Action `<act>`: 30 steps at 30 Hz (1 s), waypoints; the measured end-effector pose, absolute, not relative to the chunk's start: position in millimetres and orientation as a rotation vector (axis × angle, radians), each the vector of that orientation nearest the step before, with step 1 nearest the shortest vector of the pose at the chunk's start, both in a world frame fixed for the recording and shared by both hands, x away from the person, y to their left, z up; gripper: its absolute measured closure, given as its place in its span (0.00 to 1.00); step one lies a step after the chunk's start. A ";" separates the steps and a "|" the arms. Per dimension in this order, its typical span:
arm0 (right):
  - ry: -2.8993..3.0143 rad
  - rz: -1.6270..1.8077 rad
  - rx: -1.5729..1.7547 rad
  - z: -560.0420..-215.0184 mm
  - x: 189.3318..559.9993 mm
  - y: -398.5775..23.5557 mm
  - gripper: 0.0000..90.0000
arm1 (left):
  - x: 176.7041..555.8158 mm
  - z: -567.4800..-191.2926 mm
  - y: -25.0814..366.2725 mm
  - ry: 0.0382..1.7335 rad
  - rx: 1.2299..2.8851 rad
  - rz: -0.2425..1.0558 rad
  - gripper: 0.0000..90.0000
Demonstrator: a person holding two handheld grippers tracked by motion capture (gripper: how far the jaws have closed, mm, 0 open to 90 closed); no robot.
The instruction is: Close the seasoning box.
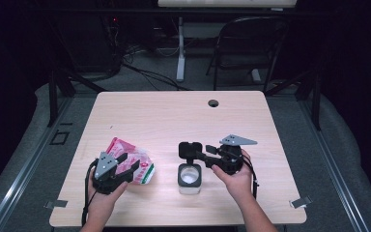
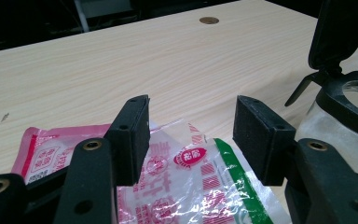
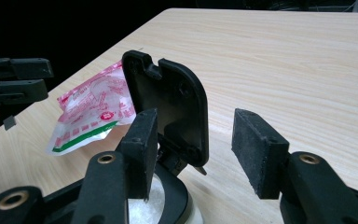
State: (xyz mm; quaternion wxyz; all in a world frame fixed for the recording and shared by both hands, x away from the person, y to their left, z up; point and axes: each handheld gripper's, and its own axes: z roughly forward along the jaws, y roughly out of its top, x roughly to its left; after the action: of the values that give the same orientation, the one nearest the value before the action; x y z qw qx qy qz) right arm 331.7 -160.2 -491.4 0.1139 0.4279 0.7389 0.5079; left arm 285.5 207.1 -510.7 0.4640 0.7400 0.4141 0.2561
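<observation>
A pink, white and green plastic bag (image 1: 121, 147) (image 2: 200, 186) (image 3: 91, 109) lies flat on the left of the wooden table (image 1: 174, 113). My left gripper (image 1: 130, 162) (image 2: 191, 105) hovers low over its near end, open, pads off the plastic. A clear jar (image 1: 190, 179) (image 2: 326, 126) holding white powder stands at the table's middle front, its black flip lid (image 1: 190, 150) (image 3: 168, 100) (image 2: 338, 32) hinged upright. My right gripper (image 1: 204, 152) (image 3: 196, 116) reaches in from the right, open, with its fingertips beside the raised lid near the hinge; the pads do not press it.
A round cable hole (image 1: 213, 103) (image 2: 209, 20) sits near the table's far edge. Bare wood spreads across the far half. A folding chair (image 1: 251, 43) and cables lie on the floor beyond the table.
</observation>
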 end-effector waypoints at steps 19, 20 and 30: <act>2.175 1.547 1.181 -479.3 342.6 -150.3 0.57 | 275.0 -514.0 226.1 1.092 1.789 0.661 0.51; 2.176 1.557 1.168 -478.1 341.6 -150.2 0.58 | 275.0 -514.0 225.8 1.092 1.792 0.660 0.51; 2.182 1.522 1.100 -474.6 334.7 -155.8 0.80 | 278.4 -513.9 218.4 1.062 1.804 0.643 0.51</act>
State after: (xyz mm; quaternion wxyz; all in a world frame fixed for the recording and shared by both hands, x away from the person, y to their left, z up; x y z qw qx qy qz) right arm 334.7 -155.8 -474.6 0.1312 0.3787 0.7515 0.5241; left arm 278.4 218.4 -513.9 0.4578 0.7323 0.4312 0.2611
